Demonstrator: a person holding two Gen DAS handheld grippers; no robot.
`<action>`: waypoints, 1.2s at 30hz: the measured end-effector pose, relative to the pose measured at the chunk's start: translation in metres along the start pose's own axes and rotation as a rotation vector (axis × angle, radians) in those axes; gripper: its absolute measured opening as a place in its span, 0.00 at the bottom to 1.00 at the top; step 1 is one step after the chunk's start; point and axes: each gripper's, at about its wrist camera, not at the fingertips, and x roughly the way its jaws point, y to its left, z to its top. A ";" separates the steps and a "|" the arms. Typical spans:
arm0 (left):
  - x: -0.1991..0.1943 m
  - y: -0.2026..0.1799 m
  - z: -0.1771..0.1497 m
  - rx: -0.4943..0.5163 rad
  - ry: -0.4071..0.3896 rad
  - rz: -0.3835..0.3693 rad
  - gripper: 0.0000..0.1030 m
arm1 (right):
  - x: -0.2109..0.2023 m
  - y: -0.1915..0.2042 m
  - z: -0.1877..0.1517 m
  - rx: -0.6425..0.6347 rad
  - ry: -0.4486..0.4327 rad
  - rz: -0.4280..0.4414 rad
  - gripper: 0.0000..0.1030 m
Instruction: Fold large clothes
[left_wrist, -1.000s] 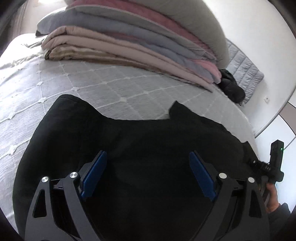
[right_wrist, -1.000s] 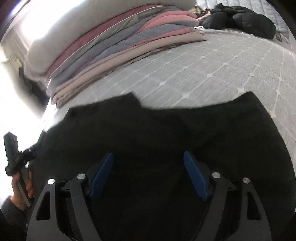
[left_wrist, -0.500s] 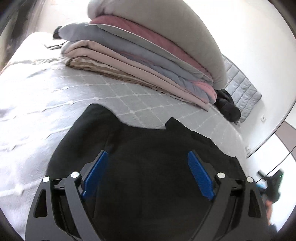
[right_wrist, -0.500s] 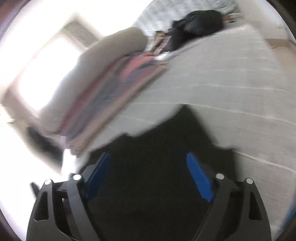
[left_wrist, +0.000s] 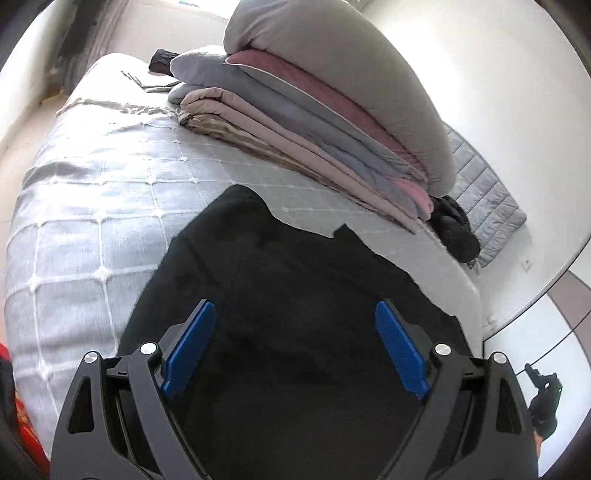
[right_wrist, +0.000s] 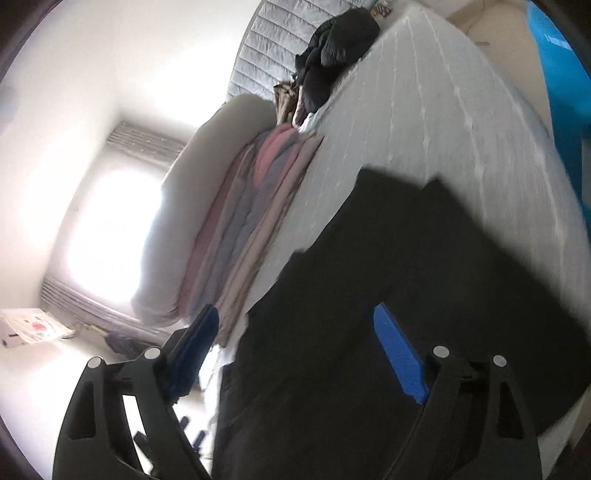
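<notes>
A large black garment (left_wrist: 295, 295) lies flat on the grey quilted bed cover (left_wrist: 92, 206), its far edge showing two raised corners. My left gripper (left_wrist: 295, 332) hovers above it, open, blue pads (left_wrist: 190, 343) wide apart and nothing between them. In the right wrist view the picture is rolled and blurred; the same black garment (right_wrist: 406, 277) fills the lower right. My right gripper (right_wrist: 299, 343) is above it with its jaws opening and nothing pinched between the blue pads (right_wrist: 399, 354). The right gripper's body (left_wrist: 545, 402) shows at the lower right of the left view.
A tall stack of folded blankets and duvets (left_wrist: 314, 110) lies along the far side of the bed. A dark jacket (left_wrist: 454, 229) and a grey quilted pad (left_wrist: 484, 192) sit by the wall. A bright window (right_wrist: 107, 232) and a blue object (right_wrist: 557, 66) flank the bed.
Both grippers have pulled back and risen away from the garment, which now looks smaller. The right view has rolled strongly, tilting the bed. The right gripper's pads stand a little wider.
</notes>
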 end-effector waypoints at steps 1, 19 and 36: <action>-0.005 0.000 -0.004 -0.016 0.005 -0.007 0.84 | -0.001 0.004 -0.010 -0.005 -0.002 0.011 0.87; -0.042 0.024 -0.012 -0.062 -0.007 0.008 0.84 | 0.003 -0.019 -0.040 0.021 0.066 -0.081 0.87; -0.029 0.013 -0.011 -0.056 0.028 -0.003 0.85 | 0.014 -0.016 -0.032 -0.004 0.040 -0.109 0.87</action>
